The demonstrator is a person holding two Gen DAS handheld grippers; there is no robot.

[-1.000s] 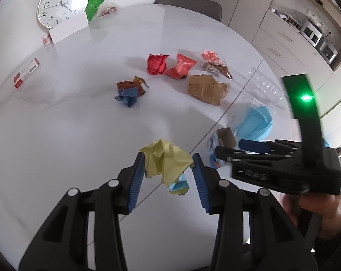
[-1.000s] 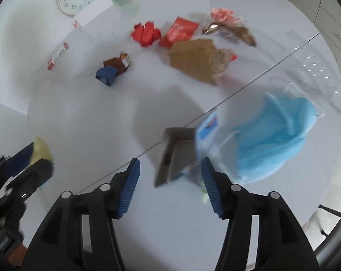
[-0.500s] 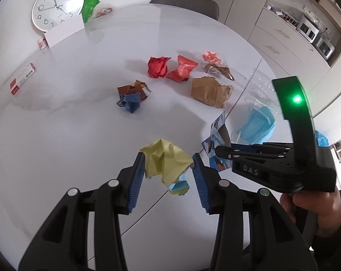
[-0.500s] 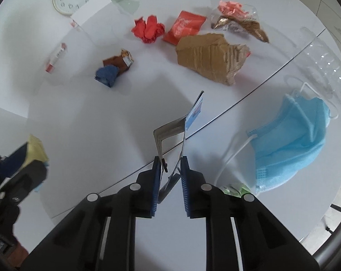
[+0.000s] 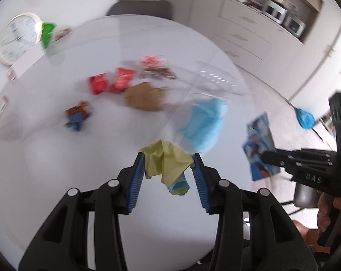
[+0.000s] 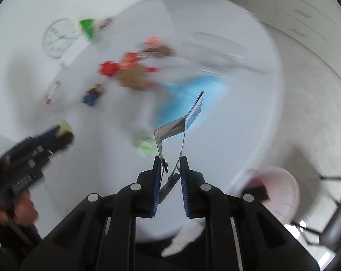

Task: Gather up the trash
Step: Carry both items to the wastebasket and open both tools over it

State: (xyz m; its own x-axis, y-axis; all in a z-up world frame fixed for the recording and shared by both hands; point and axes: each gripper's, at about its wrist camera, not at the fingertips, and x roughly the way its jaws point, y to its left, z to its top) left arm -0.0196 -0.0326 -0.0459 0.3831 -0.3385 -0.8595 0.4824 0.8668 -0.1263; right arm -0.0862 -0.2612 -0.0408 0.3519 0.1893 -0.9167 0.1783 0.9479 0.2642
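My left gripper point(image 5: 169, 161) is shut on a crumpled yellow paper wad point(image 5: 166, 160) with a blue scrap hanging under it, above the white round table point(image 5: 57, 158). My right gripper point(image 6: 169, 160) is shut on a flattened small carton point(image 6: 181, 122) printed in blue; the same carton point(image 5: 259, 144) shows at the right of the left wrist view, lifted off the table edge. On the table lie a blue face mask point(image 5: 204, 122), a brown cardboard piece point(image 5: 145, 97), two red wrappers point(image 5: 110, 83) and a brown-and-blue wad point(image 5: 76, 117).
A wall clock point(image 5: 14, 38) and a green bag point(image 5: 47, 33) stand at the table's far side. A clear plastic tray point(image 5: 213, 79) lies behind the mask. A pale pink bin point(image 6: 276, 192) stands on the floor below the table's right edge. Cabinets point(image 5: 249, 38) line the right wall.
The right gripper closed on the carton, lifted it and swung it right past the table edge. The left gripper, still holding the yellow wad, also moved right. Both views are now blurred.
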